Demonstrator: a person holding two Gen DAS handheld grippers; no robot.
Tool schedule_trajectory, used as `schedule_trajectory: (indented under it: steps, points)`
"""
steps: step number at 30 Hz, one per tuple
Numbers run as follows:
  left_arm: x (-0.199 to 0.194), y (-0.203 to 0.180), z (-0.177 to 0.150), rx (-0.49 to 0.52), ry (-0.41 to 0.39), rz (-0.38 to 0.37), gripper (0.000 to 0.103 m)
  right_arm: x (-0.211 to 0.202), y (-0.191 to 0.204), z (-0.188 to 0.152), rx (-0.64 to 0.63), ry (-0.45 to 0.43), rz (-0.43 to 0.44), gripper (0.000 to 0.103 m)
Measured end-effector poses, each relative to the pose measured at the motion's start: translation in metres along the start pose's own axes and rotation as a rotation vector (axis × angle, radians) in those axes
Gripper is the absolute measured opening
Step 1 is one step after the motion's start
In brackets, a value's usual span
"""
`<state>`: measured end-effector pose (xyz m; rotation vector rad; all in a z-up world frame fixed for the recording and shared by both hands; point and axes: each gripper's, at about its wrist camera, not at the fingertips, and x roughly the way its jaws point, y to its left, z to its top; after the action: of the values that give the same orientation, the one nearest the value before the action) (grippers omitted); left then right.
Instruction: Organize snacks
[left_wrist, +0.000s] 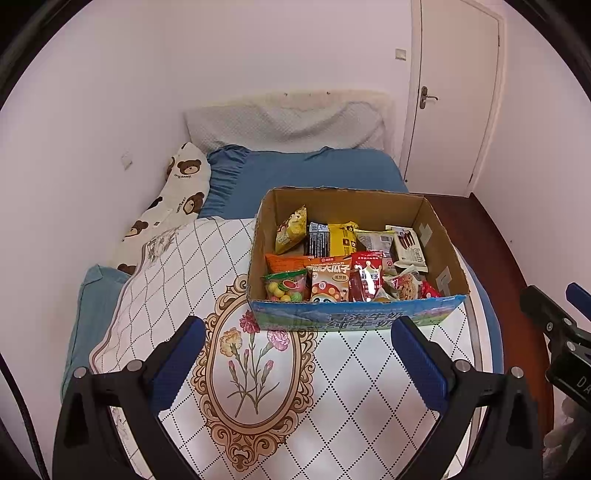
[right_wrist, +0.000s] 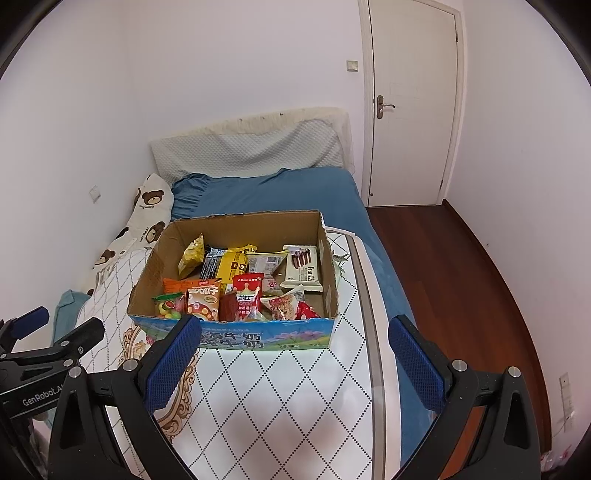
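Both my grippers hang short of the box, empty. Left gripper (left_wrist: 297, 354): blue ribbed pads spread wide, nothing between them. Right gripper (right_wrist: 293, 350): same, fingers wide apart, its left pad overlapping the box's front wall in view, contact unclear.

Edges and room: the cardboard box (left_wrist: 436, 236) sits on a small table (left_wrist: 369, 387) with a white diamond-pattern top and a printed flower oval; table stands over a blue-sheeted bed (right_wrist: 295, 192). Box's right wall lies near the table's right edge (right_wrist: 373, 369); open tabletop in front of the box and to its left. Wood floor (right_wrist: 461, 277) right of the bed, shut white door (right_wrist: 413, 103) beyond.

Materials: box is corrugated, top flaps torn off, ragged rim, blue printed milk-carton front. Bear-print pillow (left_wrist: 181, 195) against the left wall.

Snacks: all inside the box, loosely heaped, glossy packets. Yellow chip bag (left_wrist: 291, 229) leaning back left, white wafer pack (left_wrist: 408, 245) back right, candy bag (left_wrist: 286, 286) front left, red packet (left_wrist: 367, 277) mid-front.
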<state>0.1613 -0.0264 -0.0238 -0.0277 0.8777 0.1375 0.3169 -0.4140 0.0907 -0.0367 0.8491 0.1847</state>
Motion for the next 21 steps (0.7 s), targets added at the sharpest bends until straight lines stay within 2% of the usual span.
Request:
schedule_trajectory:
  steps: [21]
  points:
    - [-0.0041,-0.0025,0.0035,0.007,-0.021,0.011,0.103,-0.0018,0.0041,0.0001,-0.026,-0.006,-0.023,0.103]
